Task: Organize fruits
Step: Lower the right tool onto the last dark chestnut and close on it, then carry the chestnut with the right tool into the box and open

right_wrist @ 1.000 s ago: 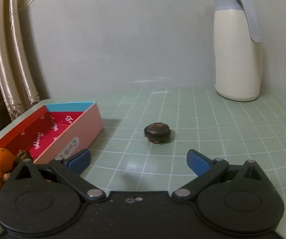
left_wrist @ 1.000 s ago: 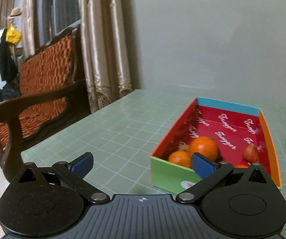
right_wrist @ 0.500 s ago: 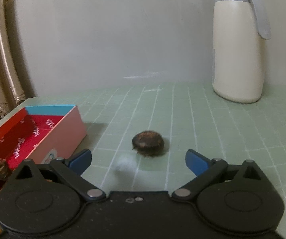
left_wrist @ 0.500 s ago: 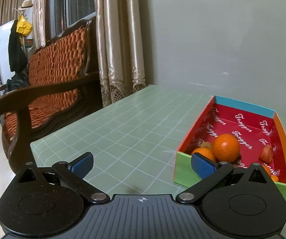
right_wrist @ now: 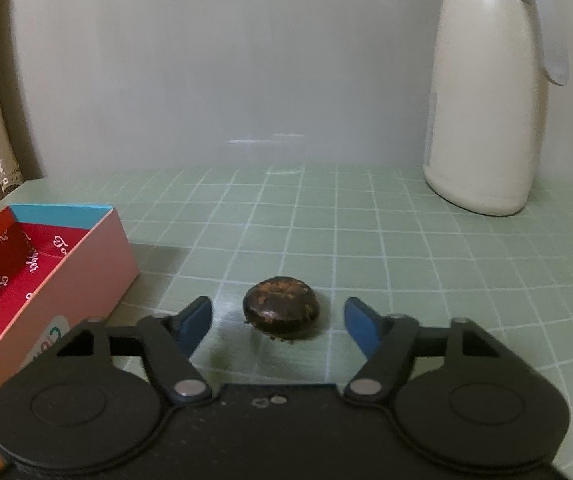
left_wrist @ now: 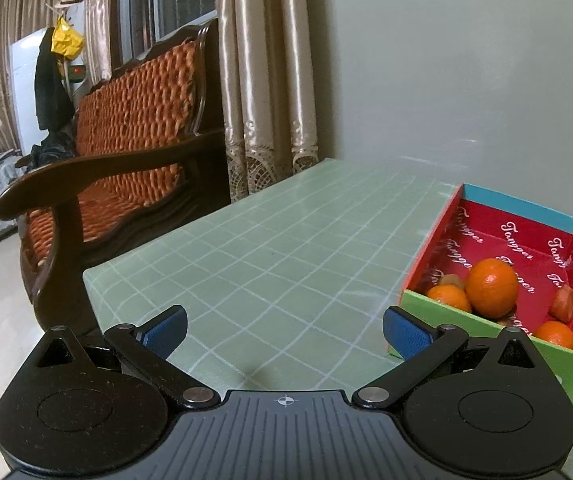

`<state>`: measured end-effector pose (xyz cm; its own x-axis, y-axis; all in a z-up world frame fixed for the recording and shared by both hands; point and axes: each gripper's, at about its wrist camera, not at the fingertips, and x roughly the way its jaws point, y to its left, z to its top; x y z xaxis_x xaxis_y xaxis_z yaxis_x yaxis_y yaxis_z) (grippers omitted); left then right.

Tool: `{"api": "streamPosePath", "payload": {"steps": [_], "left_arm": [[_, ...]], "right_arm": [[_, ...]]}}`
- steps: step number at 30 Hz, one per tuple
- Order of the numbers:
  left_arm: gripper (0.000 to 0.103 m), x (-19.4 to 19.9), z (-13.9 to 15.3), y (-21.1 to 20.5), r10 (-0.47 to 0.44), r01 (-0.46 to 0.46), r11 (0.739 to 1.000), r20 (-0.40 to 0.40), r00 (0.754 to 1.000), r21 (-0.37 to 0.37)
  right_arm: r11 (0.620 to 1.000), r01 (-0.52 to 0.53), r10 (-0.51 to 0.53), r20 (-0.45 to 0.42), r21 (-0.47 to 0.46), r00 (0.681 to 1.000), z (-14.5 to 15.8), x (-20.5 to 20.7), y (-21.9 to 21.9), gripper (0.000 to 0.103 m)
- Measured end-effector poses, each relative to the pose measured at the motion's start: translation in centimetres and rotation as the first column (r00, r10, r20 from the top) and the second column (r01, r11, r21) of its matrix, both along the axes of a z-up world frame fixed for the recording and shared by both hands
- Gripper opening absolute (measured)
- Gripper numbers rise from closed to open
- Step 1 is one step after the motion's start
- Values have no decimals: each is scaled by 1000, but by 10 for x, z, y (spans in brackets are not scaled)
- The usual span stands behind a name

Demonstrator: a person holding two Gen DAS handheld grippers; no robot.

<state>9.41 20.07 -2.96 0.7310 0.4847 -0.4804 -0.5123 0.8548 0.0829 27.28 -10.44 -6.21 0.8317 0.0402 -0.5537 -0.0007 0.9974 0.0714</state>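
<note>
"Tangger" box of oranges, one dark fruit outside it

White "Tangger" script repeats across the red lining of the box (left_wrist: 498, 240); oranges (left_wrist: 491, 288) cluster at its near end. The right gripper (right_wrist: 278, 318) has just been closing around the dark fruit (right_wrist: 281, 312) on the green gridded table (right_wrist: 406, 264), pads not touching. The left gripper (left_wrist: 284, 330) is spread, empty. A cream jug (right_wrist: 486, 100) stands behind.

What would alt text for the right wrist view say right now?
The right gripper has been closing around a dark round fruit on the green grid table, fingers not yet touching it. A colourful box sits left, a cream jug far right.
</note>
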Motion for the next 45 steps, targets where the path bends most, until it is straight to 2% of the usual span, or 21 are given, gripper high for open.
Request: {"api": "streamPosePath", "payload": {"steps": [1,6,13,18,22,27,30,38,41,45], "left_arm": [[103,0,0,0,1,-1,1000,-1,1000,0],[103,-3,0,0,-1,1,1000,-7,1000,6],[103,-6,1,2,7,-7,1000,-10,1000,16],[103,-12,2,8,25,-25,1000,-5,1000,11],[103,-16,2,13,42,-42,999,-2,999,9],[103,-21,2,18,60,-60,998,0,998,4],[103,-24,2,20,63,-63,998,0,998,8],[103,-33,1,31,86,-86,996,-11,996,4],[103,-38,0,37,95,-95,995,-17,995,1],[103,-43,-2,44,111,-111,994,-23,994,-6]], "right_arm": [[1000,-5,5,-5,-7,1000,0,1,2,53],[1000,-19,19,-16,-18,1000,-1,5,4,41],[999,-39,38,-10,-13,999,0,3,5,40],[999,-51,51,27,2,998,5,-7,7,40],[996,-90,89,92,3,992,20,-23,15,40],[975,-222,212,186,31,959,42,-52,35,40],[953,-303,293,209,16,933,49,-64,54,40],[891,-454,451,176,-22,875,47,-81,100,40],[882,-470,469,146,-34,871,43,-83,111,40],[886,-462,463,100,-38,880,35,-83,120,40]]}}
